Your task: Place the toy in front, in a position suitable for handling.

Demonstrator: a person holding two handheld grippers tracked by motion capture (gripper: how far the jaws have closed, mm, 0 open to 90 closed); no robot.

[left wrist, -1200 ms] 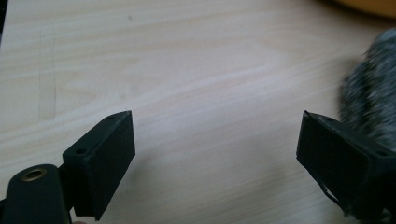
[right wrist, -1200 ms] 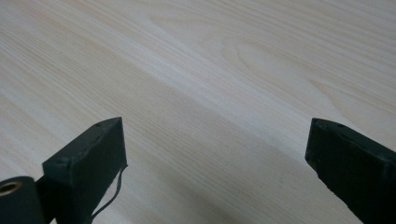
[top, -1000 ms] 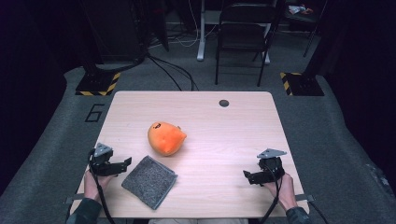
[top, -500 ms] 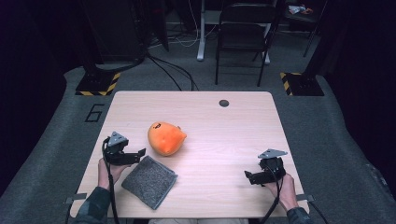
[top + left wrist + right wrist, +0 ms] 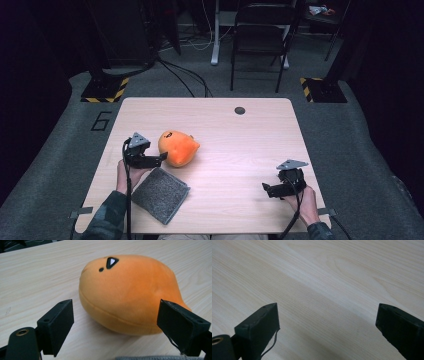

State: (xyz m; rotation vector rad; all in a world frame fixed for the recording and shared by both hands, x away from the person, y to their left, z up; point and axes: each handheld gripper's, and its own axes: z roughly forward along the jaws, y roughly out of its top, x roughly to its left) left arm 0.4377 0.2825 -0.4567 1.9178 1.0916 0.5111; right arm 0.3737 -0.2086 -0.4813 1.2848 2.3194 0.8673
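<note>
An orange plush (image 5: 178, 147) with a small black face lies left of the table's middle. My left gripper (image 5: 161, 158) is level at its left side, tips almost at the plush. In the left gripper view the plush (image 5: 125, 290) sits just ahead of the left gripper (image 5: 117, 315), whose jaws stand on either side of its near end without pressing it. These jaws have just been closing slightly and remain open. A grey cloth (image 5: 160, 194) lies flat in front of that hand. My right gripper (image 5: 266, 189) rests open at the front right, over bare wood (image 5: 327, 322).
The light wooden table (image 5: 240, 145) has a small dark round hole (image 5: 239, 110) near its far edge. A black chair (image 5: 260, 35) stands behind the table. Yellow-and-black striped bases (image 5: 102, 90) sit on the floor at both far corners.
My left gripper has moved away from the front edge, forward and to the right, up to the orange plush. The right gripper has stayed where it was.
</note>
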